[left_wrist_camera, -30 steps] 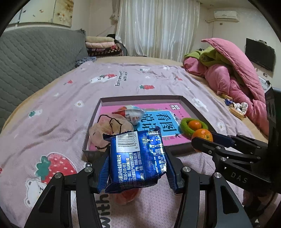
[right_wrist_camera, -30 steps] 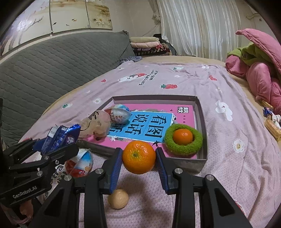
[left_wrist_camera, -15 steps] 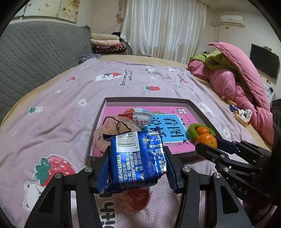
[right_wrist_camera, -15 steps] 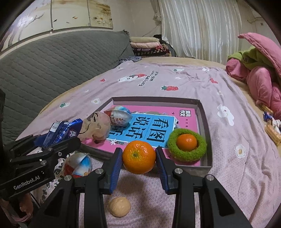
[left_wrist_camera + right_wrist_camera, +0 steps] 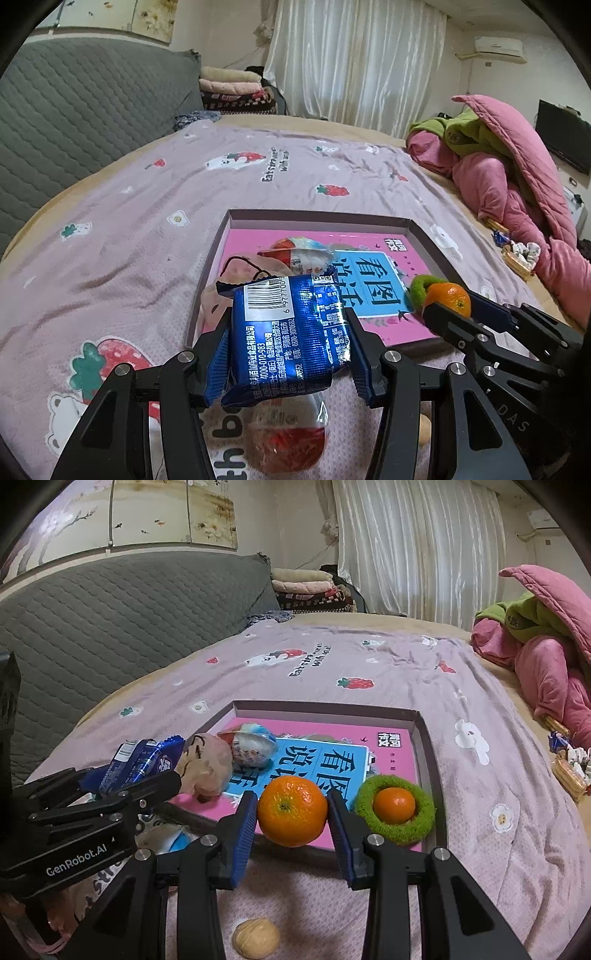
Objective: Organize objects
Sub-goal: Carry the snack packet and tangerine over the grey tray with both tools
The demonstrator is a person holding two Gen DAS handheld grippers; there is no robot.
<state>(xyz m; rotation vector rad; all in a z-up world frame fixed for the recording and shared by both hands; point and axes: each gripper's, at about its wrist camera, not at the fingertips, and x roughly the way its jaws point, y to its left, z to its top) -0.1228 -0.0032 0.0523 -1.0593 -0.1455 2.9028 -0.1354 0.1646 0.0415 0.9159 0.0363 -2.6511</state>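
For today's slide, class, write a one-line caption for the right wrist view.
Right gripper holds an orange at the box's near edge; a walnut lies on the bedsheet below.

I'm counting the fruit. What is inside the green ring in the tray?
A small orange sits inside the green ring, which lies on the pink book in the tray. The spot beneath the fruit is hidden.

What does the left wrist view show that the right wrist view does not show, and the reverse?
Only the left wrist view shows the barcode face of the blue snack packet, the television and the air conditioner. Only the right wrist view shows the walnut on the bedsheet and the small orange fully inside the green ring. Both show the tray, the pink book and the held orange.
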